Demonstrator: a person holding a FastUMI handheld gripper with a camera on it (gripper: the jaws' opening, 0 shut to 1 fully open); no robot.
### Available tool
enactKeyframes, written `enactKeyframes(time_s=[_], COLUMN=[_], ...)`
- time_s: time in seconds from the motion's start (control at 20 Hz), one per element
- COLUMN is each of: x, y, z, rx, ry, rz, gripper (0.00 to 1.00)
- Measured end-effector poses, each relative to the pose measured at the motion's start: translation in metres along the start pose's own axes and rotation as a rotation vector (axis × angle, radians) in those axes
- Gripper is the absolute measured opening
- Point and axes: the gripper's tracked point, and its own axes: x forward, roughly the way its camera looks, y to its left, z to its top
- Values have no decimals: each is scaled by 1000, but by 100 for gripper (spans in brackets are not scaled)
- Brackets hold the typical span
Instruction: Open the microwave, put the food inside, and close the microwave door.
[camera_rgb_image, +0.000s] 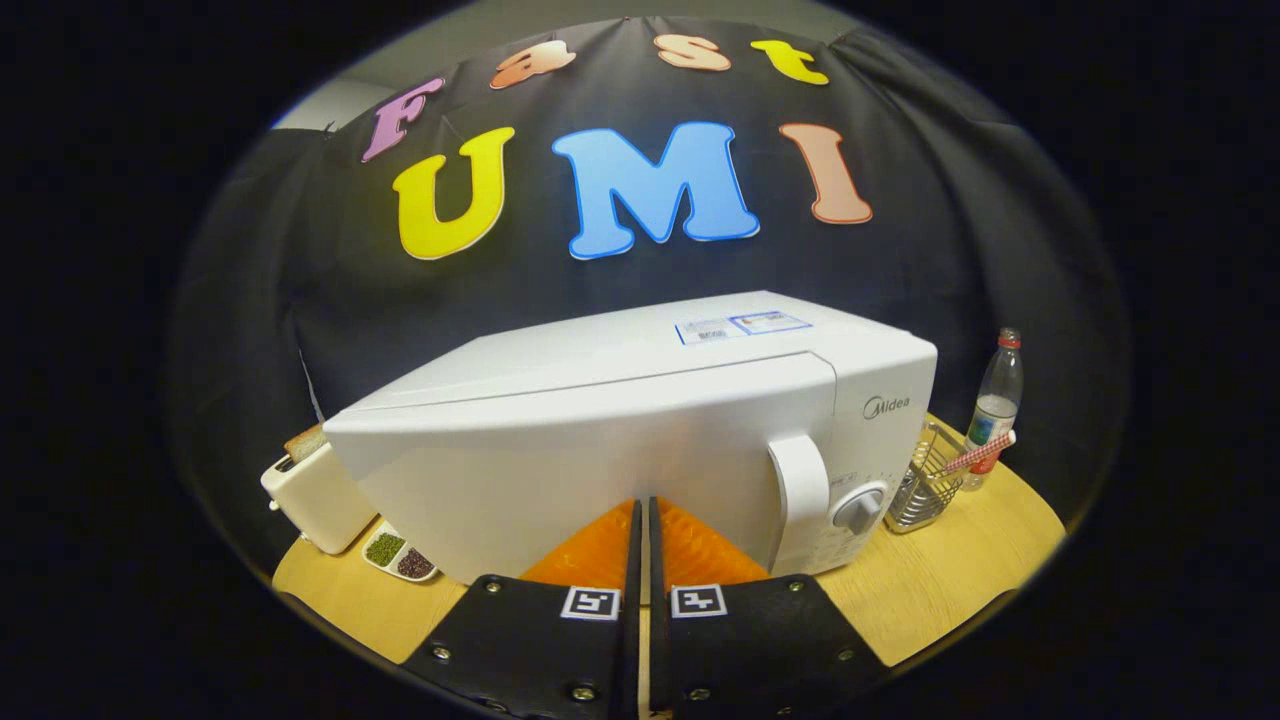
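A white microwave (620, 430) stands on the wooden table (960, 570), its door closed flush with the body. The door's white handle (798, 490) is upright at the door's right side, next to a round dial (858, 510). My gripper (643, 505) is shut, fingers pressed together with nothing between them, tips right at the front of the door, left of the handle. No food item is between the fingers.
A white toaster (315, 495) with a bread slice stands left of the microwave. In front of it lies a small divided dish (400, 555) of beans. Right of the microwave is a wire basket (925, 485) and a plastic bottle (995, 400).
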Motion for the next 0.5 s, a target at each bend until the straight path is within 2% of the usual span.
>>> enactKeyframes(time_s=[0.5], x=[-110], y=[13], z=[26], rx=[-1], ry=[-99], rz=[-2], gripper=[4])
